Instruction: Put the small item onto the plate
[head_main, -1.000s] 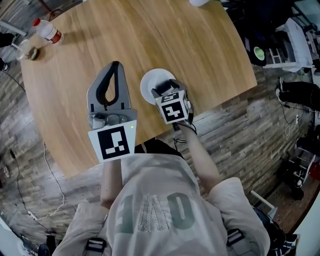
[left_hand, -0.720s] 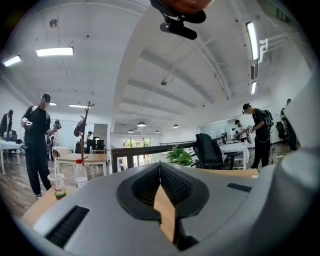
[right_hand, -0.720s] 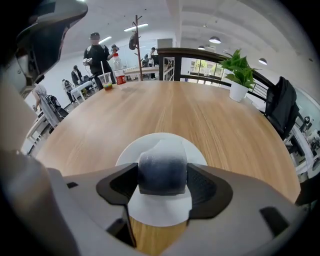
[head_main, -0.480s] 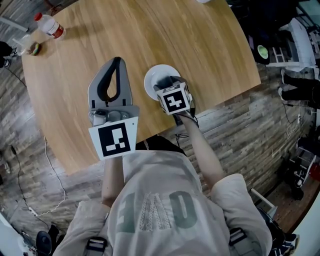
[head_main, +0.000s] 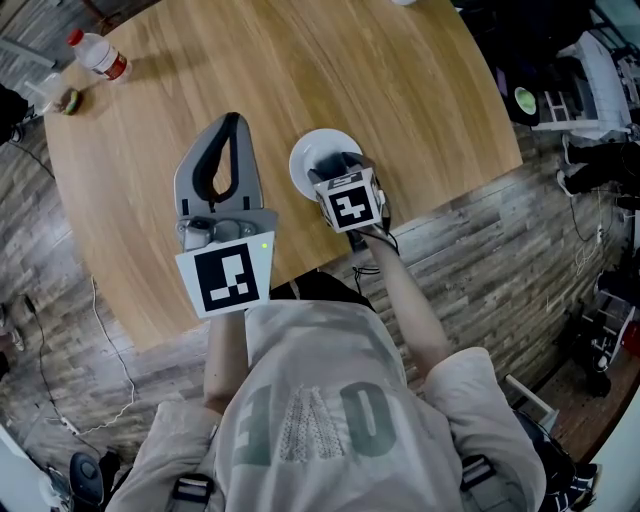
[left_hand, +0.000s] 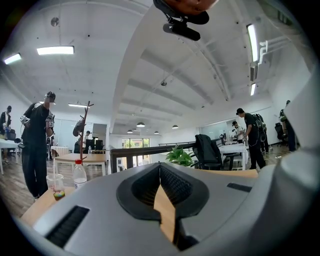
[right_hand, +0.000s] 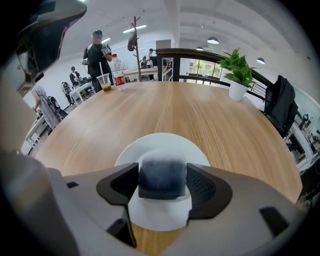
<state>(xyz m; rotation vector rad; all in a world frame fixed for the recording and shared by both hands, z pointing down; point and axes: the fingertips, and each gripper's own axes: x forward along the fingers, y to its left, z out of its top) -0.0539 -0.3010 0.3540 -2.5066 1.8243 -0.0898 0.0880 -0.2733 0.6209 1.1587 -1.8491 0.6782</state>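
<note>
Right gripper (head_main: 336, 166) is clamped on a small dark blue-grey block (right_hand: 161, 175) w/ a pale frosted top, one jaw pressing each side. The block hangs over the near half of the round white plate (right_hand: 150, 142), which lies on the light wooden worktop (head_main: 350, 70). Whether it touches the plate isn't clear, prob. just above. Left gripper (left_hand: 160, 171) is held just left of the plate, jaws together at the tips, nothing btwn them.
</note>
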